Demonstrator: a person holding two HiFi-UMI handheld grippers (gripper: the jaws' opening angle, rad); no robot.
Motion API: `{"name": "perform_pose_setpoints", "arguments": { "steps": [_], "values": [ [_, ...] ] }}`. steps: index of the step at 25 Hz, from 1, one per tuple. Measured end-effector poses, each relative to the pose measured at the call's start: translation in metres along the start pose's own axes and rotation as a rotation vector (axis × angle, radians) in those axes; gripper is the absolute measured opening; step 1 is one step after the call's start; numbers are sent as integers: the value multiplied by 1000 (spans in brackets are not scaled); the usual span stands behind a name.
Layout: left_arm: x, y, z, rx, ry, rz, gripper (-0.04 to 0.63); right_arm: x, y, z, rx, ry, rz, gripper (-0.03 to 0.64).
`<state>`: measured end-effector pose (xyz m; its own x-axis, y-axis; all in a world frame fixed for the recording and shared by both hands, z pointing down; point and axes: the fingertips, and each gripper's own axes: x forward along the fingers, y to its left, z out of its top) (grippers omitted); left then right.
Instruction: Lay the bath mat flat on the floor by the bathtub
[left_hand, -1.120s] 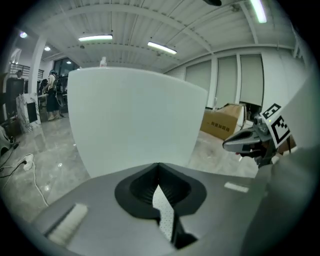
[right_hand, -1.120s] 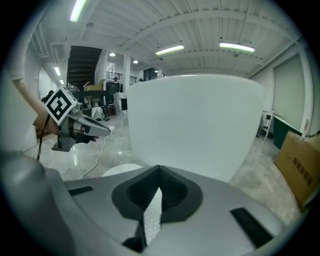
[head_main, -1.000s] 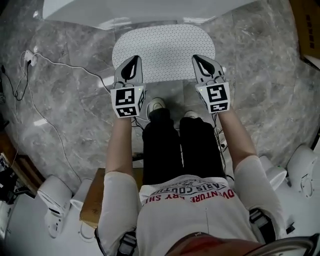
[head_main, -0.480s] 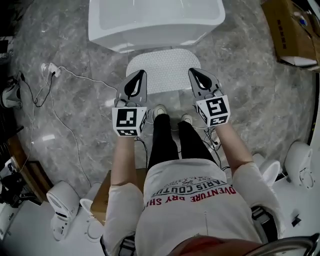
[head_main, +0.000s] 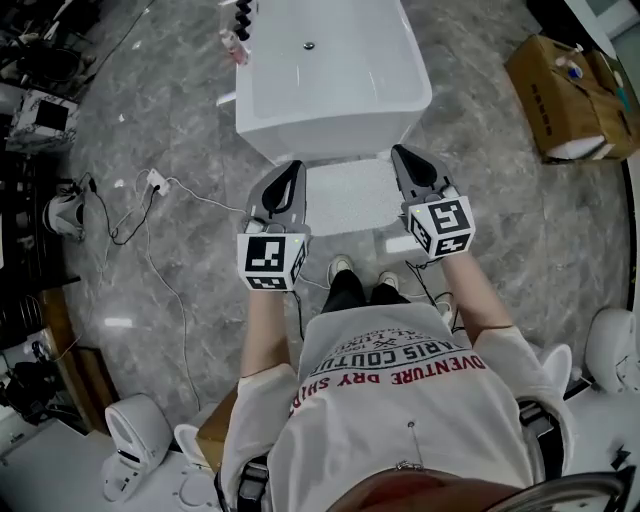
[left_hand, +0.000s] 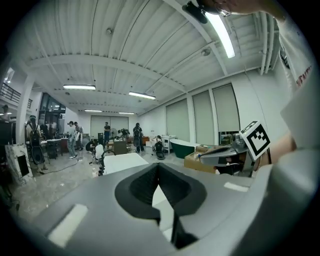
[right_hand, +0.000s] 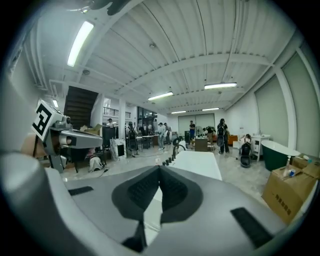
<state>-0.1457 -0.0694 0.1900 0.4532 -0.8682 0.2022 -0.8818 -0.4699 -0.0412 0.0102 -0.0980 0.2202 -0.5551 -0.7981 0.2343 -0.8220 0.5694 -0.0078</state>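
Note:
The white dotted bath mat lies flat on the grey marble floor against the near end of the white bathtub, just beyond the person's feet. My left gripper is held high over the mat's left edge, jaws shut with nothing between them. My right gripper hovers over the mat's right edge, also shut and empty. In the left gripper view the left gripper points almost level across the room, with the bathtub beyond. The right gripper points the same way, toward the bathtub.
An open cardboard box stands at the right. A white cable with a plug block trails over the floor at the left. White devices sit at the lower left and lower right. Several people stand far off.
The person has stood up: both grippers rose from just above the mat to chest height, still shut. The mat stays flat by the tub, and the whole bathtub has come into view.

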Motion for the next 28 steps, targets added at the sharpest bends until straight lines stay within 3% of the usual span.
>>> {"name": "perform_pose_setpoints", "arguments": {
  "steps": [11, 15, 21, 28],
  "values": [
    [-48, 3, 83, -14, -138, 9, 12, -43, 16, 83, -109, -167, 17, 8],
    [-48, 0, 85, -3, -127, 22, 12, -54, 23, 86, -146, -198, 33, 8],
    [-48, -9, 86, -7, -119, 19, 12, -60, 21, 83, -106, -194, 20, 8],
    [-45, -18, 85, -1, -97, 31, 12, -67, 10, 88, -128, -196, -4, 8]
  ]
}}
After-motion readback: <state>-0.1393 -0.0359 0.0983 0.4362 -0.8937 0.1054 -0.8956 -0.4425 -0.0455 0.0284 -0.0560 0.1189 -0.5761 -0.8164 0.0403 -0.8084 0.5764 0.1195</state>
